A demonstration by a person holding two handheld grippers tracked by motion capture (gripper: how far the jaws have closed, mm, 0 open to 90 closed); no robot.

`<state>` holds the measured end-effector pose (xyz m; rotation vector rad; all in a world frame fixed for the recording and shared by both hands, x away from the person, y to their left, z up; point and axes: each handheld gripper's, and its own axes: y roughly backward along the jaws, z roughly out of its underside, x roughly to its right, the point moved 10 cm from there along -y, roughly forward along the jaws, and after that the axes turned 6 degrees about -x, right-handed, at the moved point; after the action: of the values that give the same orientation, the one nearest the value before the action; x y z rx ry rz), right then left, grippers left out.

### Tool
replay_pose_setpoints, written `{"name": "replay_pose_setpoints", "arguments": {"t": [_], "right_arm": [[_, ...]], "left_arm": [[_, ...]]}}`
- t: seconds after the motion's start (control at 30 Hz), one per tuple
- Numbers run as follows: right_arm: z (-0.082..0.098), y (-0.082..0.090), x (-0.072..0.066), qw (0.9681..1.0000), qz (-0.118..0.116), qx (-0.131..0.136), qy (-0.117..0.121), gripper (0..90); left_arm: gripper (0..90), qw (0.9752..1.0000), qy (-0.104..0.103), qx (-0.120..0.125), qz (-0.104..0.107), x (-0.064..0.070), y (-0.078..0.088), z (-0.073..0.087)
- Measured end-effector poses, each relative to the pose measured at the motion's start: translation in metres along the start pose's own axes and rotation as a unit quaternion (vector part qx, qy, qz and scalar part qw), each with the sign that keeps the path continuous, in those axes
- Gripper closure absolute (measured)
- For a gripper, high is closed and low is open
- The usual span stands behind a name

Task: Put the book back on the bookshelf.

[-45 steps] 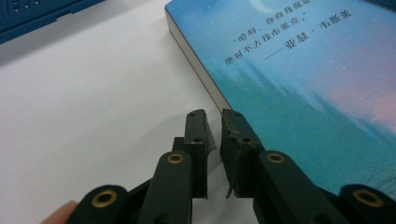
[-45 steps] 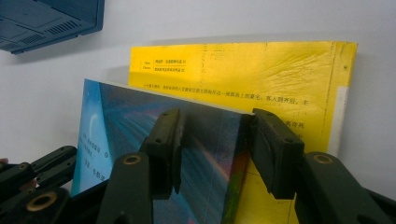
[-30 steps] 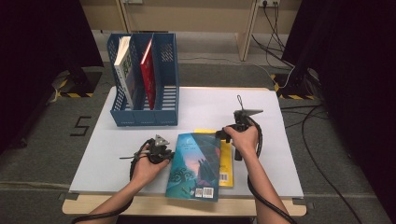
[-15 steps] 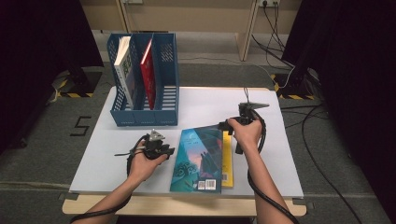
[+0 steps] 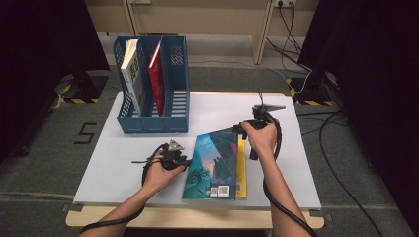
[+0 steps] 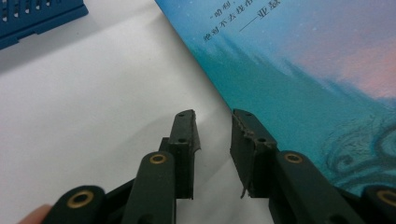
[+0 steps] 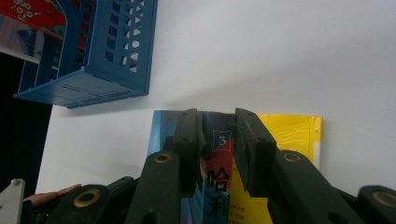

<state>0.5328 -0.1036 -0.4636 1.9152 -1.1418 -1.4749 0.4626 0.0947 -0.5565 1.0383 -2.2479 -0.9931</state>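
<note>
With the right tool [image 7: 217, 140] clamped on the teal paperback book's [image 5: 215, 163] spine, lift steadily while the part-open, empty left tool [image 6: 214, 128] steadies its free edge on the white worktop [image 5: 123, 163].

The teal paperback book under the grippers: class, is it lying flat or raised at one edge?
Raised at one edge. The right gripper clasps the teal paperback book at its spine, lifting its far end off the yellow book beneath; the near end rests low.
</note>
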Motion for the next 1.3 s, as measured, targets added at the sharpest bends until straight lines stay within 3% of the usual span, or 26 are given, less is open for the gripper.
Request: {"name": "replay_pose_setpoints", "arguments": {"t": [0.4, 0.5, 0.67, 0.93, 1.07, 1.3], "right_arm": [[0.010, -0.012, 0.012, 0.9992, 0.026, -0.028, 0.013, 66.6], [0.013, -0.015, 0.011, 0.9990, 0.008, -0.044, 0.005, 65.8], [0.018, -0.020, 0.012, 0.9978, 0.026, -0.056, 0.025, 62.8], [0.020, -0.019, 0.009, 0.9981, 0.006, -0.060, 0.016, 66.6], [0.017, -0.012, 0.003, 0.9981, -0.026, -0.055, -0.008, 71.4], [0.012, -0.006, -0.015, 0.9985, -0.043, -0.031, -0.014, 74.4]], "left_arm": [[74.3, 0.9998, -0.007, -0.001, -0.017, 0.000, -0.002, 0.000], [75.1, 0.9998, -0.007, 0.000, -0.021, 0.000, -0.002, 0.001], [75.7, 0.9997, -0.008, 0.000, -0.024, 0.000, -0.001, 0.001], [75.7, 0.9998, -0.001, 0.003, -0.021, -0.002, -0.001, 0.002], [67.7, 0.9998, 0.016, 0.015, -0.005, -0.006, 0.004, -0.002], [57.6, 0.9987, 0.021, 0.046, 0.004, -0.003, 0.020, -0.017]]}}
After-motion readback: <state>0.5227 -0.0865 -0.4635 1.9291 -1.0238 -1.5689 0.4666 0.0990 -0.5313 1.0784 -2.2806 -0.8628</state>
